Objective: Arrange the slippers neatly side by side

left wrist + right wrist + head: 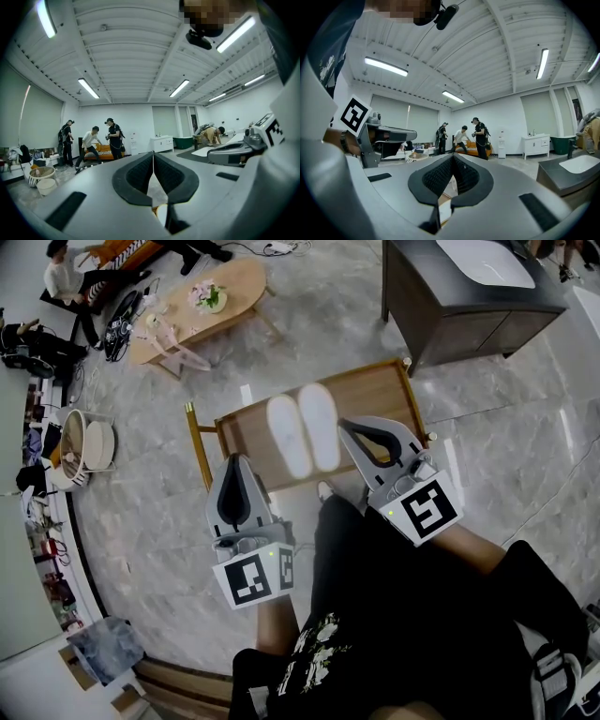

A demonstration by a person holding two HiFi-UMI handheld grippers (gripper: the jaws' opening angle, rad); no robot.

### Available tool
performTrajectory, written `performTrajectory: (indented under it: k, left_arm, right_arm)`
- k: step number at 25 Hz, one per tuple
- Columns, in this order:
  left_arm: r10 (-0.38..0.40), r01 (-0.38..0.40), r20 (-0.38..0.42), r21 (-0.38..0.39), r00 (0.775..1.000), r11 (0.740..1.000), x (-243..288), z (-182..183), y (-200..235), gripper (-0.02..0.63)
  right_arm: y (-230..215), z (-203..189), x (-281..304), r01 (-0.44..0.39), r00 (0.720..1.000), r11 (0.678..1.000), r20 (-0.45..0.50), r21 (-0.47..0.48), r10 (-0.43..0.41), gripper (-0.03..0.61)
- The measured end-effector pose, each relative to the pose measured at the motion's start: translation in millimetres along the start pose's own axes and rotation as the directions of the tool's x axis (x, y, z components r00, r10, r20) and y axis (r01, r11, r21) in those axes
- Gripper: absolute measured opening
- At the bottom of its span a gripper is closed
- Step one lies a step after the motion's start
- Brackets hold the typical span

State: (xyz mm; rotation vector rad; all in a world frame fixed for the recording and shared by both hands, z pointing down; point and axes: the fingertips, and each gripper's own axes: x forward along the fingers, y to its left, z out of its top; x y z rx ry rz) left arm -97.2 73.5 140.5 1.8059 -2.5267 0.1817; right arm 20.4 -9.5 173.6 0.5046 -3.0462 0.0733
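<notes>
- White slippers (302, 432) lie side by side, touching, on the wooden bench (375, 390).
- Left tongs (234, 463) and right tongs (345, 427) are pressed together, empty, off the slippers.
- Arranging looks done; next move is likely just to keep clear.

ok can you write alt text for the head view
Two white slippers lie side by side on a wooden table on a grey marble floor, seen from above. In the foreground the left gripper and right gripper are both shut and empty, above the person's legs.
</notes>
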Motion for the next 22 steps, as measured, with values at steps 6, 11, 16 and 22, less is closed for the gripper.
performTrajectory:
  k: [6, 11, 16, 22]
  left_arm:
    - [-0.002, 0.002, -0.012, -0.002, 1.0, 1.0, -3.5, -3.7, 3.9, 0.008]
    - [-0.003, 0.003, -0.013, -0.001, 1.0, 1.0, -2.1, -6.5, 3.3, 0.008]
    - [-0.007, 0.006, -0.016, -0.002, 1.0, 1.0, -4.5, -8.7, 0.1, 0.008]
    - [-0.009, 0.009, -0.02, -0.003, 1.0, 1.0, -1.7, -8.6, -4.4, 0.008]
  right_arm:
    - [7.6, -1.6, 2.0, -0.004, 1.0, 1.0, -0.005, 0.003, 0.004, -0.002]
    - [6.6, -4.1, 2.4, -0.003, 1.0, 1.0, -0.005, 0.002, 0.003, -0.002]
    - [7.9, -5.6, -1.9, -0.002, 1.0, 1.0, -0.004, 0.003, 0.002, -0.002]
    - [1.9, -6.4, -5.5, 0.007, 1.0, 1.0, -0.009, 0.008, -0.007, -0.002]
